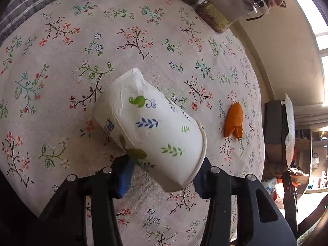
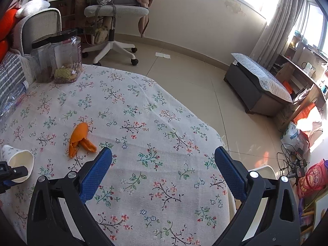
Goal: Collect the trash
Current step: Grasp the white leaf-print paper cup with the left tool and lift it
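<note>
One large table draped in a pale cloth printed with small flowering twigs fills both views. At its far corner stands a clear plastic jar with a black lid, partly filled with dry goods. A crumpled white paper cup with green and blue leaf prints lies on its side, its rim end clamped between the blue pads of the left gripper. The right gripper hangs over bare cloth, its blue-padded fingers spread wide with nothing between them. A curled piece of orange peel lies on the cloth between cup and right gripper, touching neither.
</note>
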Demonstrator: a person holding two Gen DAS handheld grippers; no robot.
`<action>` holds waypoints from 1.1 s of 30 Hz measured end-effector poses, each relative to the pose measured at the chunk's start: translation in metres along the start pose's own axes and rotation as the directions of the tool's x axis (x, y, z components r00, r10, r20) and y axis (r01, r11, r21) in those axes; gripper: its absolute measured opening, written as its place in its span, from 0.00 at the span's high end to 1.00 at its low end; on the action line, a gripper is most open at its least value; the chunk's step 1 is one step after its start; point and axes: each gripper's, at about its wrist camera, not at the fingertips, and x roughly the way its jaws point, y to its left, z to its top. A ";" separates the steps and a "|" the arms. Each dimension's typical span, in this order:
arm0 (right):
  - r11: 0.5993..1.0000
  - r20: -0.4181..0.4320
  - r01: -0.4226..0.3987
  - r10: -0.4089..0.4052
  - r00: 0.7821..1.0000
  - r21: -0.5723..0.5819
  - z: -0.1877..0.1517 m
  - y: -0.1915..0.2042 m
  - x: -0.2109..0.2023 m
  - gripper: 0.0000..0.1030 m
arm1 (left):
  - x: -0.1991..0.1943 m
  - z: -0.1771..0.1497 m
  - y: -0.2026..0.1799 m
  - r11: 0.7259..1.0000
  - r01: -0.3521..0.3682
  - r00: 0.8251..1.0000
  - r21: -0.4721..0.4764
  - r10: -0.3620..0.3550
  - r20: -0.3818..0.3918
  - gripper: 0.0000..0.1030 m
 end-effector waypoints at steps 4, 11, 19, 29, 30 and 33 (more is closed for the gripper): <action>1.000 -0.034 0.002 -0.002 0.999 -0.007 -0.001 0.005 0.012 0.07 | -0.008 0.012 -0.012 0.991 0.015 0.999 0.132 -0.021 0.048 0.78; 0.999 -0.078 -0.027 0.030 0.997 0.044 0.002 0.006 0.025 0.07 | -0.011 0.030 -0.010 0.979 0.145 0.989 0.143 -0.144 -0.016 0.79; 0.998 -0.073 -0.047 0.050 0.996 0.044 0.002 0.008 0.023 0.07 | 0.002 0.040 0.016 0.992 0.127 0.990 -0.014 -0.127 -0.068 0.15; 0.993 -0.058 -0.097 0.100 0.993 0.063 0.002 -0.003 0.016 0.07 | 0.014 0.034 0.051 0.848 0.288 0.939 -0.444 -0.341 -0.043 0.13; 0.993 -0.055 -0.100 0.103 0.993 0.067 0.002 -0.006 0.015 0.07 | 0.017 0.034 0.049 0.836 0.300 0.932 -0.460 -0.359 -0.047 0.16; 0.990 -0.043 -0.107 0.112 0.993 0.096 0.003 -0.017 0.012 0.07 | 0.019 0.038 0.044 0.832 0.319 0.927 -0.453 -0.373 -0.033 0.38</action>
